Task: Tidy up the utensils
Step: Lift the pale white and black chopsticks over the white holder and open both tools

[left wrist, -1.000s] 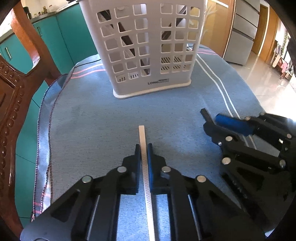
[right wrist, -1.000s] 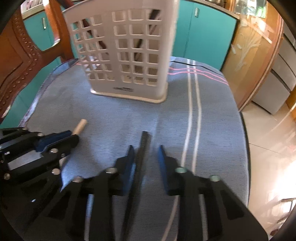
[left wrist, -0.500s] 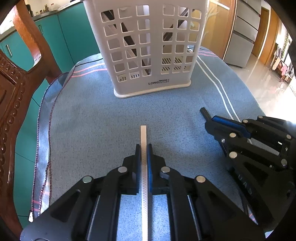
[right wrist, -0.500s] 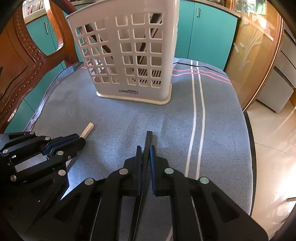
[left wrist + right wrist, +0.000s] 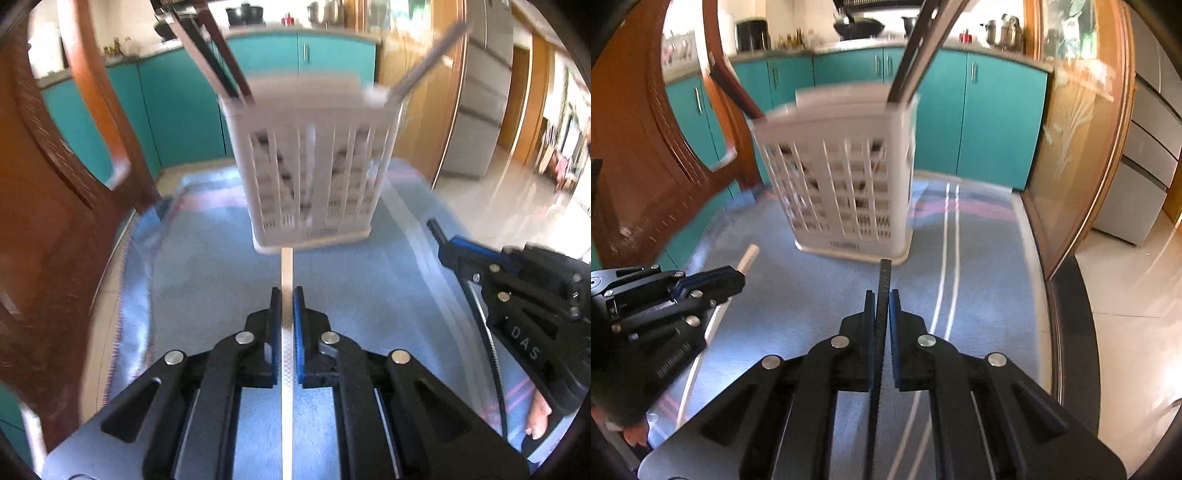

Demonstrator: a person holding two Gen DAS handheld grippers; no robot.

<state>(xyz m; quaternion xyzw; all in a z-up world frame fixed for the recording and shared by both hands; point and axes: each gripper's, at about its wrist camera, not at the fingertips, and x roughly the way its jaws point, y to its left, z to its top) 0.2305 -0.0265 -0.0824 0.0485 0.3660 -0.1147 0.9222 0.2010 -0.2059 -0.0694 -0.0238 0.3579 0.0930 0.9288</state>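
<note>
Left gripper (image 5: 284, 306) fingers pinch a white chopstick (image 5: 286, 280); right gripper (image 5: 882, 310) fingers pinch a black chopstick (image 5: 883, 284), both lifted clear of the blue cloth (image 5: 207, 280) on the counter. White basket (image 5: 310, 166) ahead already holds several utensils; these 2 look not yet dropped in. Only the left view shows a grey handle (image 5: 424, 62) leaning from the basket's right corner.
</note>
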